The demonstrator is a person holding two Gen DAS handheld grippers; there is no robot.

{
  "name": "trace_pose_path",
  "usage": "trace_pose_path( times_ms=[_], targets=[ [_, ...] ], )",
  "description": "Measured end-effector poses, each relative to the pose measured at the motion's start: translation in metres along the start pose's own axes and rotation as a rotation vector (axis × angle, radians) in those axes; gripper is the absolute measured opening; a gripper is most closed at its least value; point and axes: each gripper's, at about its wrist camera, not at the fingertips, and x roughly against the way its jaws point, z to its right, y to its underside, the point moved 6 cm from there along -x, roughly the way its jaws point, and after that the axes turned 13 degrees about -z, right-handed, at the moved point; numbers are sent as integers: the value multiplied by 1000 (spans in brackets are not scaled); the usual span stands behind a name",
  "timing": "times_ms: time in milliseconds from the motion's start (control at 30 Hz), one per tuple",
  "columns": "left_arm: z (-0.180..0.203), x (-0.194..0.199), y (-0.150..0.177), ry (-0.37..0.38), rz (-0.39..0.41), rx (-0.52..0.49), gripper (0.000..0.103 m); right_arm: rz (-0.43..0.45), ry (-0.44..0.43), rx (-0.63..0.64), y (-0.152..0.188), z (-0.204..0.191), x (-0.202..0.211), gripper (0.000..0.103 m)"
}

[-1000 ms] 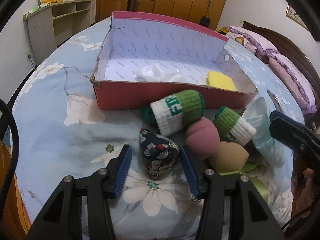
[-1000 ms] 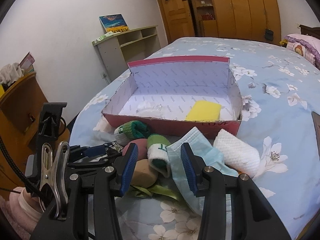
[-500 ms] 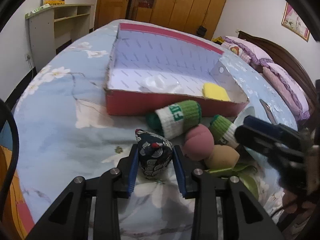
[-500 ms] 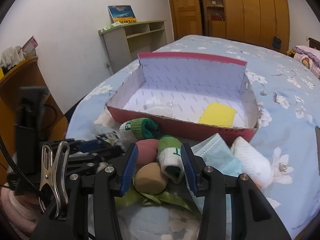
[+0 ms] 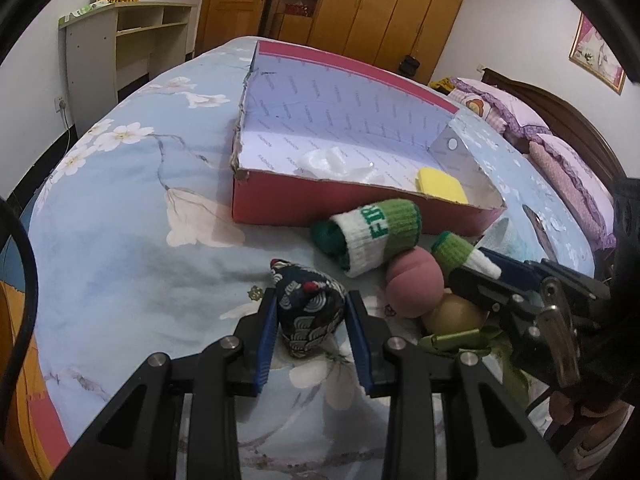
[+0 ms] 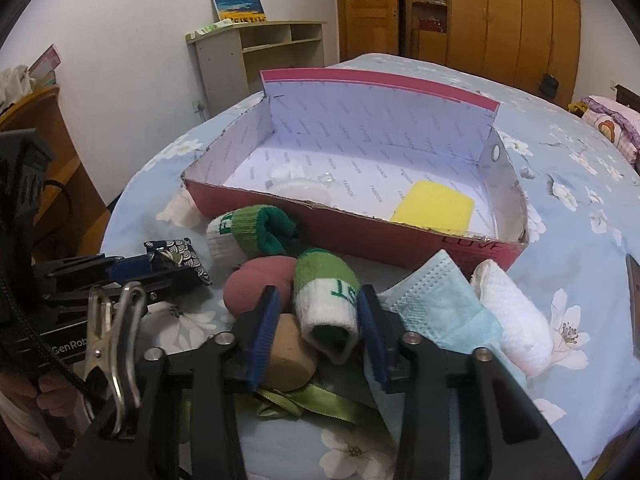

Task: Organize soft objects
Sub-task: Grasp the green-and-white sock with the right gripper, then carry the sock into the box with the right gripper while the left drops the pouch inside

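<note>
My left gripper point(image 5: 312, 332) is shut on a dark blue patterned beanbag point(image 5: 310, 312) on the bed; it also shows in the right wrist view point(image 6: 176, 262). My right gripper point(image 6: 318, 326) is open around a small green-and-white rolled sock point(image 6: 326, 300), not visibly pressing it. A bigger rolled sock point(image 5: 372, 236), a pink sponge ball point(image 5: 414, 286) and a tan sponge point(image 5: 454, 314) lie beside them. The red box point(image 6: 352, 236) behind holds a yellow sponge point(image 6: 434, 208) and a clear plastic bag point(image 6: 300, 182).
A blue face mask point(image 6: 436, 304) and a white cloth roll point(image 6: 508, 320) lie right of my right gripper. Green ribbon point(image 6: 312, 400) lies under the pile. A dark flat object point(image 6: 634, 292) sits at the right edge. Shelf and wardrobe stand beyond the bed.
My left gripper has closed on the beanbag. My right gripper has moved forward and down so that the small sock sits between its fingers.
</note>
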Motion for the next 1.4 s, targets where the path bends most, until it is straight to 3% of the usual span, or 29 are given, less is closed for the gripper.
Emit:
trace_pose_path(
  times_ms=[67,233,933,1400],
  targets=[
    [0,0,-1,-1,0,2,35,13,3,10,0,-1,2,27],
    [2,2,-2,-9,6,2,35,45,-11,27,2,-5,9,24],
    [27,43,-25,-15,99,-44,35,205,-131,-5,-4,-7,70,24],
    [35,47,-55,-35,130,-68,35,227,-77,-24,-7,20,83,24]
  ],
)
